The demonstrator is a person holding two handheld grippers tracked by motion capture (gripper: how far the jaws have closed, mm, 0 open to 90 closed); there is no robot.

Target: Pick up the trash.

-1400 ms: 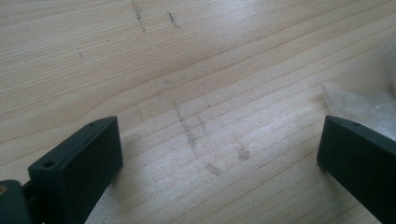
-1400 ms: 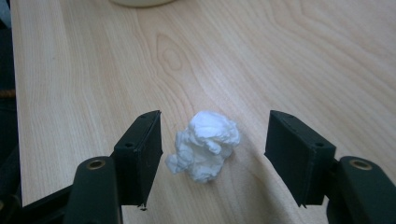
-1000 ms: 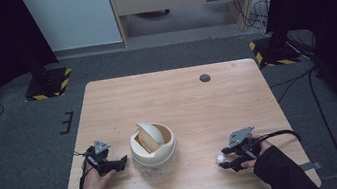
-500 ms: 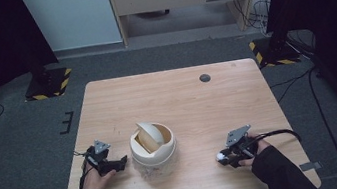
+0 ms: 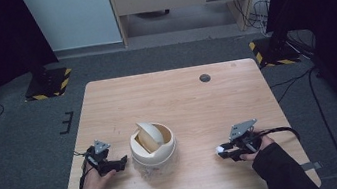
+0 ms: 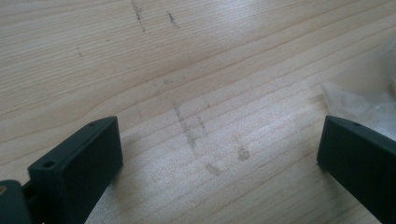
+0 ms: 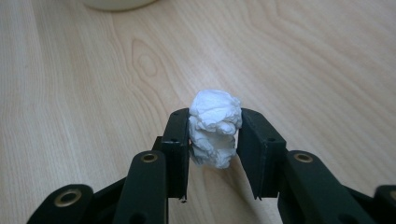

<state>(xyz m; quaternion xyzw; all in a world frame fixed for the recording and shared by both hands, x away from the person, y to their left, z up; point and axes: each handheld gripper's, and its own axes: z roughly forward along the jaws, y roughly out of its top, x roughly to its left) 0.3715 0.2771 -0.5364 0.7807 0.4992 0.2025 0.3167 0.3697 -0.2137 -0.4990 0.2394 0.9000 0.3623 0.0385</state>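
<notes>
High view and both gripper views, one moment. The right gripper (image 5: 227,152), low and right of centre in the high view, is closed on a crumpled white paper wad (image 7: 215,127); the right gripper view shows the wad pinched between the two black jaws, bulging above them, with bare wood beneath. Compared with the pictures from a second and half a second ago, this gripper sits at nearly the same spot; at most it has crept slightly toward the frame's centre, and the change is too small to call with confidence. The white speck at its tip shows in all three high views, so the grasp appears already made, not newly formed. The left gripper (image 5: 114,164), low and left in the high view, has not shifted; its jaws stand wide apart over scuffed tabletop in the left gripper view, holding nothing, with a clear plastic edge (image 6: 369,93) at that frame's right margin. The cream swing-lid bin (image 5: 153,145) stands between the two grippers, below centre on the wooden table (image 5: 182,97), its flap tilted open. Judgement: with the wad secured and the bin unmoved, the carry toward the bin's opening is the step in hand, barely begun.
</notes>
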